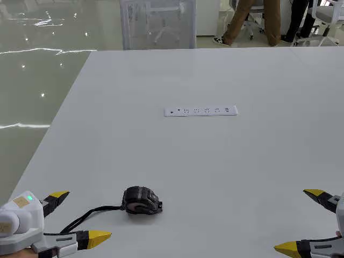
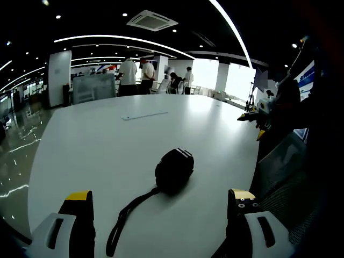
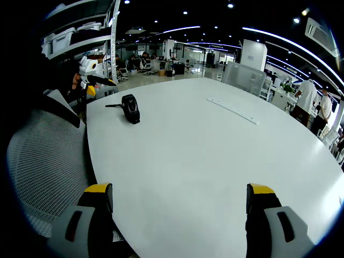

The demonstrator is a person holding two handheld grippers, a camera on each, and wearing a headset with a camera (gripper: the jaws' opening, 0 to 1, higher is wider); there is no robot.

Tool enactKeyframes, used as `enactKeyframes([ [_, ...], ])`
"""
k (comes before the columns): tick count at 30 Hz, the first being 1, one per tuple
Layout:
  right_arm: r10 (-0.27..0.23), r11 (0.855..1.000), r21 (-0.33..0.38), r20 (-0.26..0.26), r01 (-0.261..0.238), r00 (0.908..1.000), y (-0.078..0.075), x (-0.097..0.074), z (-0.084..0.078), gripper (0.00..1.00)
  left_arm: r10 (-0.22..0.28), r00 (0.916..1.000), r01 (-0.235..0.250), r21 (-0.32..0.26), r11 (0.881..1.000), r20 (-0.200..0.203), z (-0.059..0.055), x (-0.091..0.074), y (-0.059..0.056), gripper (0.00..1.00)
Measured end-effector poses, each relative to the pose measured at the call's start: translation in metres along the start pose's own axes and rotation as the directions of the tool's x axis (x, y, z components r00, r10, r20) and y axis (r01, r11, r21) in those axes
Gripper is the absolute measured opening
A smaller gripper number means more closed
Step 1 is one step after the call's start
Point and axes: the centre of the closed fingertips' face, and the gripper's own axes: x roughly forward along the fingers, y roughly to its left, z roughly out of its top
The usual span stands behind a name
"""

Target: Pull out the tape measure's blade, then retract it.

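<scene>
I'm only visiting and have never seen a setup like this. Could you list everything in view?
tape measure: one, black, on the table near its front edge, no blade pulled out
wrist strap: one, black, trailing from the tape measure toward the left gripper
power strip: one, white, lying flat at mid-table
table: one, white, large
mesh chair: one, grey, at the table's near edge
people: several, standing beyond the table's far end
left gripper: one, white with yellow-tipped jaws, open, beside the strap
right gripper: one, same colours, open, over bare table
</scene>
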Motion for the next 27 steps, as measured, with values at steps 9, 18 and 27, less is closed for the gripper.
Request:
enactKeyframes([
  [9, 0.008, 1.0, -0.021, -0.025, -0.008, 0.9997, -0.003, 0.001, -0.008, 1.0, 0.006, 1.0, -0.006, -0.018, 1.0, -0.007, -0.009, 0.003, 0.0, 1.0],
  [18, 0.007, 1.0, -0.008, -0.034, -0.007, 0.9994, -0.001, -0.003, -0.016, 1.0, -0.012, 0.9997, 0.011, 0.038, 0.999, 0.023, -0.01, 0.001, -0.003, 1.0],
  [27, 0.007, 1.0, -0.002, -0.03, -0.007, 0.9995, 0.0, -0.003, -0.017, 1.0, -0.007, 0.9999, 0.007, 0.024, 1.0, 0.013, -0.014, 0.002, 0.001, 1.0],
])
